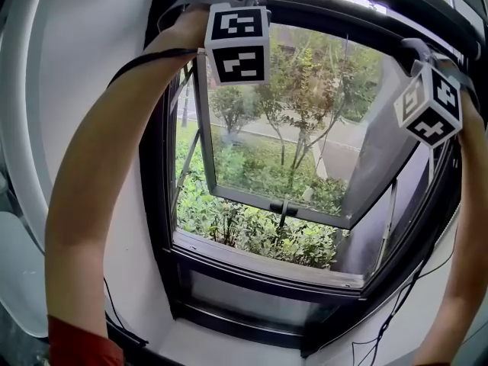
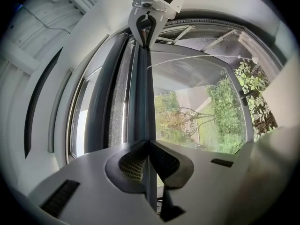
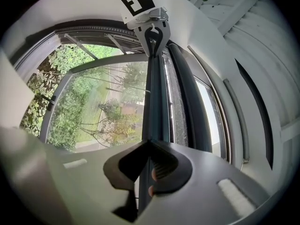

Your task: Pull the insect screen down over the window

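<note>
Clamping both ends of the insect screen's slim dark grey pull bar (image 2: 142,97) was where we were at. The left gripper (image 2: 149,159) had its ribbed black pads pinched tight on the bar's thin edge, and the right gripper (image 3: 149,165) was squeezed onto the same bar at the far end.

The bar sat right up at the top of the black-framed window (image 1: 158,204), so our read was that the pull-down had barely got going. Nearly the whole opening was uncovered, with the glass sash (image 1: 282,136) swung outward over the green bushes (image 1: 259,235).

Next move, we figured, called for both hands coming down together and level so the bar wouldn't skew and jam at the sides, with a firm pinch on that skinny edge.

Stuff we couldn't make out: in the head view the black-and-white marker cubes (image 1: 238,43) and our forearms (image 1: 84,204) covered the jaws and most of the bar. The mesh itself was iffy too, just a speckled dark strip (image 2: 115,107) beside the bar, maybe screen, maybe a seal.
</note>
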Demonstrator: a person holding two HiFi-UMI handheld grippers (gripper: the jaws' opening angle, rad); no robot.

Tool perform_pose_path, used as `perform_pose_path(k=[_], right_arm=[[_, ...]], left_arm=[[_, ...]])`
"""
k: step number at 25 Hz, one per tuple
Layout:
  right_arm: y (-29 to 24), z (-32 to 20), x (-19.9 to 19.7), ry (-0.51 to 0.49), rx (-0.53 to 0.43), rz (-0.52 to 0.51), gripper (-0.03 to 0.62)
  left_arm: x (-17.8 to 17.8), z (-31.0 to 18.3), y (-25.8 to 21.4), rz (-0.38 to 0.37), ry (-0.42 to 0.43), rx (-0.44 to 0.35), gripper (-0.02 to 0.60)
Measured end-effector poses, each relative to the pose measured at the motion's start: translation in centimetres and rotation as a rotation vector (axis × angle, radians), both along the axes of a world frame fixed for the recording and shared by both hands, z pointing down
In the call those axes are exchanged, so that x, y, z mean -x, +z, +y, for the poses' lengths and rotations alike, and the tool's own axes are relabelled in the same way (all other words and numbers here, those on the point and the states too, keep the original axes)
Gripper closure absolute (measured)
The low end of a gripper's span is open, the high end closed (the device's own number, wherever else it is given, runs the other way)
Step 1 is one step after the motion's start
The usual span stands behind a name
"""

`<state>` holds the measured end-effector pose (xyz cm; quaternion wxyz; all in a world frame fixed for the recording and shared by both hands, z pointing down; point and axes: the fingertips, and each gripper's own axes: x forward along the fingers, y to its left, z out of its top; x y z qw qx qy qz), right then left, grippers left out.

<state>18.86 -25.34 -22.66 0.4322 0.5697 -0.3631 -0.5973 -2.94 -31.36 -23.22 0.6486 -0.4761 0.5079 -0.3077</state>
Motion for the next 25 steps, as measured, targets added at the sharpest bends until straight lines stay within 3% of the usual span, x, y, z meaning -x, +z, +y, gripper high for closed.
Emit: perform_pose_path(k=[25], right_arm=[[5.9,0.6,0.3,-0.054,0.026,0.0,0.563]], left_arm=[[0.4,0.5,6.1,-0.017,0.013,0.04,0.554]])
